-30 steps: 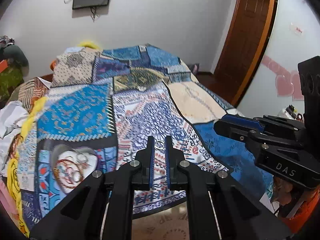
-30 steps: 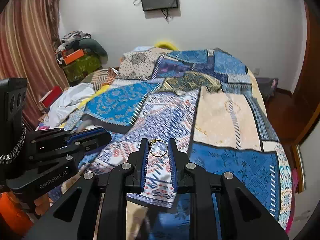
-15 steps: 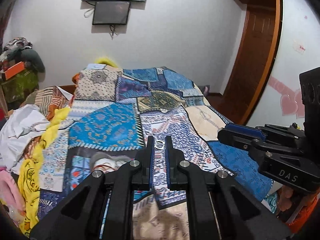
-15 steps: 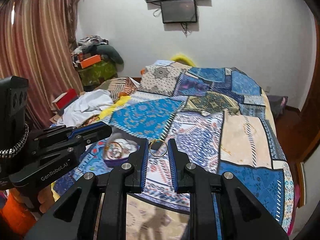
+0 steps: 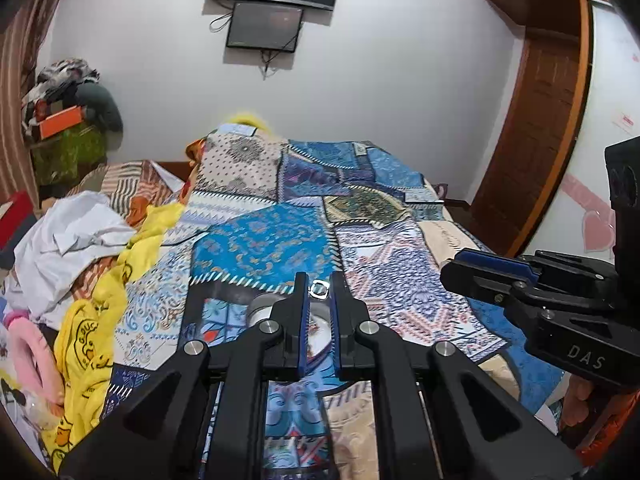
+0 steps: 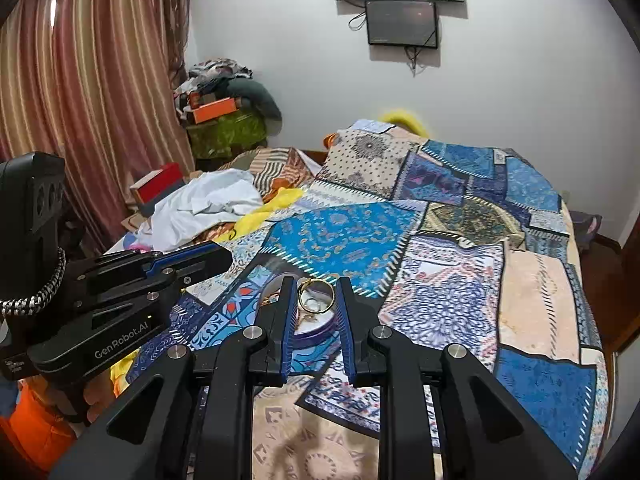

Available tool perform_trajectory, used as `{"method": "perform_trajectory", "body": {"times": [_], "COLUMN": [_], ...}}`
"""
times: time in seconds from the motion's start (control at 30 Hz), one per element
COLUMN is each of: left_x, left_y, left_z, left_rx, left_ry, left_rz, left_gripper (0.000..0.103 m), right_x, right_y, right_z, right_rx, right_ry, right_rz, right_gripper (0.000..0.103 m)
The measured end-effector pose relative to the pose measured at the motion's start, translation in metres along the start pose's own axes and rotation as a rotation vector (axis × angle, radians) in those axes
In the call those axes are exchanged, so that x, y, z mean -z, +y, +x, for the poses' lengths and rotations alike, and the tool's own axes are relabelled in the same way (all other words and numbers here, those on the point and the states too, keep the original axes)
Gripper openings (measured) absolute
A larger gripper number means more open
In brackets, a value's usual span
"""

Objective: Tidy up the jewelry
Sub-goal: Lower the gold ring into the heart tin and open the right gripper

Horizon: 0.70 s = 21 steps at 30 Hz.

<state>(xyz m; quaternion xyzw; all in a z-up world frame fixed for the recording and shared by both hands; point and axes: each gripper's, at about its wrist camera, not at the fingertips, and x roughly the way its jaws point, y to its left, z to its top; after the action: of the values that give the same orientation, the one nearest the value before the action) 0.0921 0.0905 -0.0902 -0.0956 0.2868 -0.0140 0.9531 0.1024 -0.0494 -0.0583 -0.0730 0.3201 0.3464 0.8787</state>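
Observation:
My left gripper is shut on a small silver ring pinched between its fingertips. My right gripper is shut on a thin gold bangle held between its fingertips. Both hover above a white heart-shaped jewelry dish with a purple rim that lies on the patchwork bedspread. In the left wrist view the dish is mostly hidden behind my fingers. The right gripper shows at the right in the left wrist view, and the left gripper shows at the left in the right wrist view.
A heap of white, yellow and pink clothes lies along the bed's left side. A red box and piled items stand by the striped curtain. A wooden door is at right. Screens hang on the wall.
Both grippers have lifted and tilted upward while keeping their jewelry. The view shows more wall, and the dish now sits directly beneath the fingertips.

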Motion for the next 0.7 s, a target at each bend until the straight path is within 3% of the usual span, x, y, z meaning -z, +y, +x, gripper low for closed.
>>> {"method": "perform_trajectory", "body": {"times": [0.7], "left_x": [0.033], "left_y": [0.035], "left_z": [0.072], "left_rx": [0.031], "left_ry": [0.159], "left_rz": [-0.08], "left_gripper": [0.008], "right_x": [0.015], "right_y": [0.0], "right_z": [0.081], "right_rx": [-0.038], "right_ry": [0.18], "right_rz": [0.01], "right_gripper": [0.018]}}
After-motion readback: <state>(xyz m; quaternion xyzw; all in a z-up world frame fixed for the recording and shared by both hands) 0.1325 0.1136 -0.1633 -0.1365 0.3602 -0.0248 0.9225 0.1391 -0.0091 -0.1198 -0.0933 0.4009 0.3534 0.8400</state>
